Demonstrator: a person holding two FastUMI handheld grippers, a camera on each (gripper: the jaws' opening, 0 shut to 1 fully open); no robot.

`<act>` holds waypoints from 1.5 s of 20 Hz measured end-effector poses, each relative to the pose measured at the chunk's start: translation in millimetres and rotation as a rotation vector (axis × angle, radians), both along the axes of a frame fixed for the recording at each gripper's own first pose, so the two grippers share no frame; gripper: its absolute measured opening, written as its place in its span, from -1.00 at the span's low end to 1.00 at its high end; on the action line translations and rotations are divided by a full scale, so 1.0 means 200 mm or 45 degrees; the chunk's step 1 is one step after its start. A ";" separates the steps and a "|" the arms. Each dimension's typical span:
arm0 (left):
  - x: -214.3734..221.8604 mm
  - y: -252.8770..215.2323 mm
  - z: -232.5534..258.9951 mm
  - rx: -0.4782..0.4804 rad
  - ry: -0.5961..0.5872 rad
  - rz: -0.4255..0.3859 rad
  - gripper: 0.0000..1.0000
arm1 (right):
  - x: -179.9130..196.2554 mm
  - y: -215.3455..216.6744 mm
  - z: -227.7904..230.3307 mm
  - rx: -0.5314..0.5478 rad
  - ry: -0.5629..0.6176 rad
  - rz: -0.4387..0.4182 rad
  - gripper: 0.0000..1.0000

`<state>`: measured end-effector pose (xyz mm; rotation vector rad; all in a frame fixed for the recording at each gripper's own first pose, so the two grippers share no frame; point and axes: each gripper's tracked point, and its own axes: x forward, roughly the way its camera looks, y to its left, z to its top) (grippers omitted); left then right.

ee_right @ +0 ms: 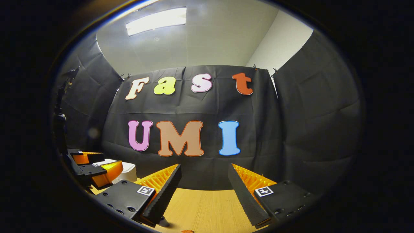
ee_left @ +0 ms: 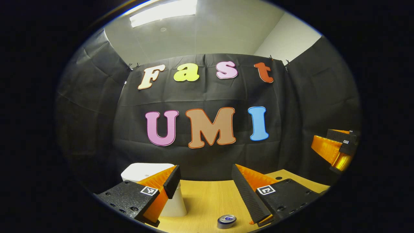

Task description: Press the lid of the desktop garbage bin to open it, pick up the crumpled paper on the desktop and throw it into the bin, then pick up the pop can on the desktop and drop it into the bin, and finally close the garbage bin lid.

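Note:
The white garbage bin (ee_left: 145, 172) stands at the left of the wooden table (ee_left: 207, 200), its lid lying flat on top. My left gripper (ee_left: 205, 181) hovers just in front of it, open and holding nothing, and its left finger overlaps the bin's right edge. The top of the pop can (ee_left: 226, 221) shows low on the table between the fingers. My right gripper (ee_right: 204, 181) is open above the table (ee_right: 207, 207) with nothing in it. In the right gripper view the left gripper (ee_right: 95, 166) hangs at the far left, in front of the bin (ee_right: 128, 173).
The right gripper (ee_left: 336, 149) shows at the far right of the left gripper view, off the table's right end. Black cloth walls close the back and both sides. A small dark object (ee_right: 163, 222) lies by the right gripper's left finger.

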<state>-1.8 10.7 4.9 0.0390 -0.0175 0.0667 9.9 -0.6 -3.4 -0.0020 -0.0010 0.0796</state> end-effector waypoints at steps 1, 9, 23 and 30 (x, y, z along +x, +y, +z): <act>0.00 0.00 0.00 -0.002 -0.003 0.001 0.83 | 0.00 0.00 0.00 0.000 0.002 0.002 0.93; 0.00 -0.01 -0.02 -0.007 0.027 -0.024 0.00 | 0.01 0.01 0.01 -0.007 -0.007 0.030 0.92; 0.05 0.07 -0.03 -0.006 0.079 -0.021 -1.00 | 0.02 0.03 0.02 -0.020 -0.020 0.055 0.93; 0.22 0.42 -0.02 0.029 0.102 0.118 -1.00 | 0.02 0.03 -0.01 -0.027 -0.005 0.039 0.92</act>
